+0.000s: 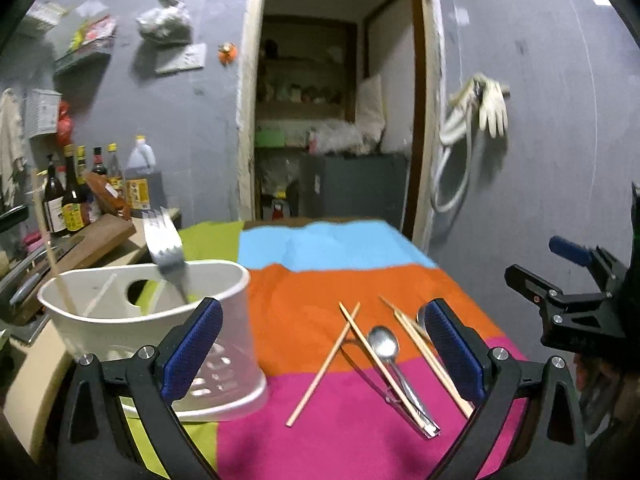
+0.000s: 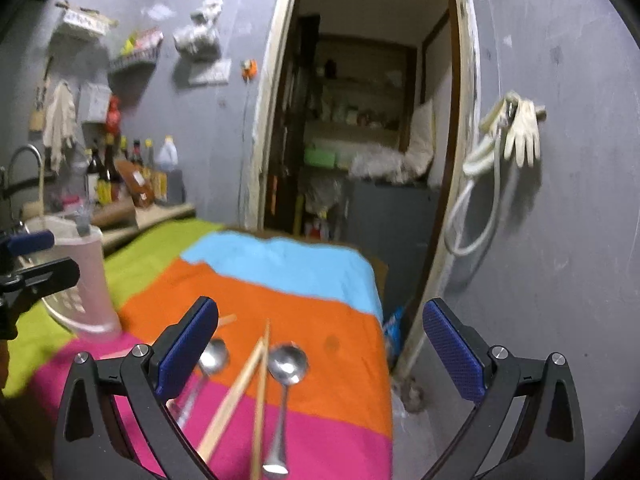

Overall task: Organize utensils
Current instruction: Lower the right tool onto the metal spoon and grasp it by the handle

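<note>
Your left gripper [image 1: 322, 344] sits at the bottom of its frame with the blue pads spread wide and nothing between them. Just beyond its left pad, in the lower left, stands the white utensil holder [image 1: 224, 320], with a fork [image 1: 164, 240] tines-up inside it and a chopstick [image 1: 52, 248] leaning at its left rim. Between the pads, on the pink and orange bands of the striped cloth [image 1: 320, 280], lie loose chopsticks [image 1: 324, 364] crossed over a spoon [image 1: 384, 344].

Your right gripper [image 2: 320, 348] is likewise spread and empty. Low in the centre of its frame lie two spoons, one [image 2: 286, 364] right of the other [image 2: 214, 356], with chopsticks [image 2: 240, 388] between them.

The sauce bottles [image 1: 72, 196] at the left edge carry labels, but the writing is too blurred to read.
</note>
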`<state>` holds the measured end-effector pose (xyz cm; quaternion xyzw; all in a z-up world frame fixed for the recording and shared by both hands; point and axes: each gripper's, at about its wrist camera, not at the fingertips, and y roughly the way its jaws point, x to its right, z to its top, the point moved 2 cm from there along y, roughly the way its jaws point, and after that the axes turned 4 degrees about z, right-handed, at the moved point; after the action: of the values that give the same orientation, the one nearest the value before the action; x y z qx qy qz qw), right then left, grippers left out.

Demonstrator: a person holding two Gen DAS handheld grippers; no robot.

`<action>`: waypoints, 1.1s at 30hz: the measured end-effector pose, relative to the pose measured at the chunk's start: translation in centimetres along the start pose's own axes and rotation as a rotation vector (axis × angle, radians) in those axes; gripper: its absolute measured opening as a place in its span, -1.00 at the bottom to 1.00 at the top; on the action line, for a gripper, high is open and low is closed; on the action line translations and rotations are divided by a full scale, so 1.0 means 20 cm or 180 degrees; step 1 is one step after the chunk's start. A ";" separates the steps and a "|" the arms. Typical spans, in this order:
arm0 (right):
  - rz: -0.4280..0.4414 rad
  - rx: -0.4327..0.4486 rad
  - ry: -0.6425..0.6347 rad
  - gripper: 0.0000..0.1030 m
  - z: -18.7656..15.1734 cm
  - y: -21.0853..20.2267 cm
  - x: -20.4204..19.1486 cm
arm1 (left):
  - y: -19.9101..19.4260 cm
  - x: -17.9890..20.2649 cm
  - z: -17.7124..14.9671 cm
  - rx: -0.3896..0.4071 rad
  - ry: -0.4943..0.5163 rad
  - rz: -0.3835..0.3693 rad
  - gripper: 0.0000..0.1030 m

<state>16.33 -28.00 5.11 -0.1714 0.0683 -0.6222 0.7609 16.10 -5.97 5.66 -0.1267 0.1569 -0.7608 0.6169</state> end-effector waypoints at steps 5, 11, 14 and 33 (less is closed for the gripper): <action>0.0051 -0.0415 0.0093 1.00 -0.08 0.11 0.06 | 0.13 0.10 -0.06 -0.0244 0.0229 -0.0065 0.91; 0.0144 -0.0914 -0.0008 0.71 -0.15 0.27 0.07 | 0.32 0.17 -0.13 -0.0650 0.0505 -0.0103 0.24; 0.0224 -0.1124 -0.0069 0.59 -0.19 0.35 0.07 | 0.42 0.17 -0.18 -0.0795 0.0614 -0.0024 -0.08; 0.0686 -0.1675 -0.0213 0.17 -0.26 0.61 0.00 | 0.75 0.07 -0.31 -0.1769 0.0746 0.0064 -0.58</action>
<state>25.95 -26.79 -4.07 -0.3751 0.2201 -0.4926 0.7538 26.98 -9.63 -6.01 -0.2005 0.4305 -0.6919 0.5438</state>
